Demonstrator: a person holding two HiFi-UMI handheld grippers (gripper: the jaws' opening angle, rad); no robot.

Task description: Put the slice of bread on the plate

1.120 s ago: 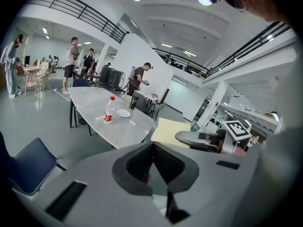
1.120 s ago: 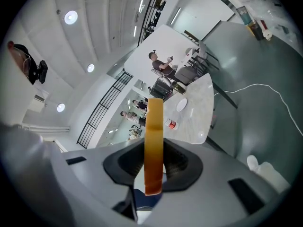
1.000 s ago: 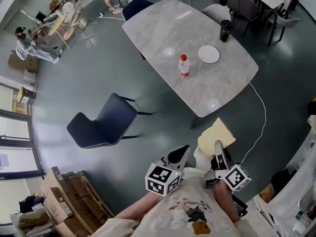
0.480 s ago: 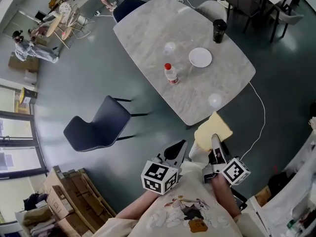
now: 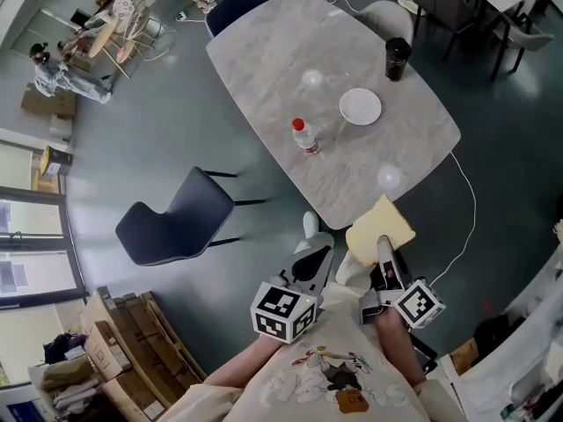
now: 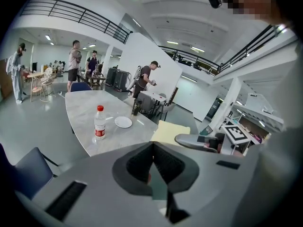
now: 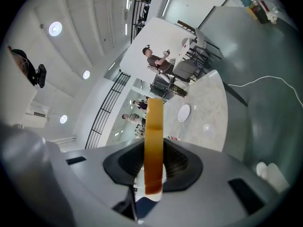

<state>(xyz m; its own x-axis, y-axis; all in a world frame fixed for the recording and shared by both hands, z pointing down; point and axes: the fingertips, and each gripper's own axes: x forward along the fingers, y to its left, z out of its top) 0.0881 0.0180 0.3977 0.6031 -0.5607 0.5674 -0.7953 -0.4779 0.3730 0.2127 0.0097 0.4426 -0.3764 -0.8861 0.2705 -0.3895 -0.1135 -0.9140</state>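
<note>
Though bread [image 5: 378,227] looks flat overhead, right hand-held gripper [image 7: 153,161] pinches it edge-on (left [image 6: 152,148] closed).

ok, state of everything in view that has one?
right gripper: shut on the slice of bread
left gripper: shut, empty
slice of bread: held in the air, not yet on the plate
plate: empty, on the table
bottle: upright, red cap on
dark cup: upright on the table
</note>
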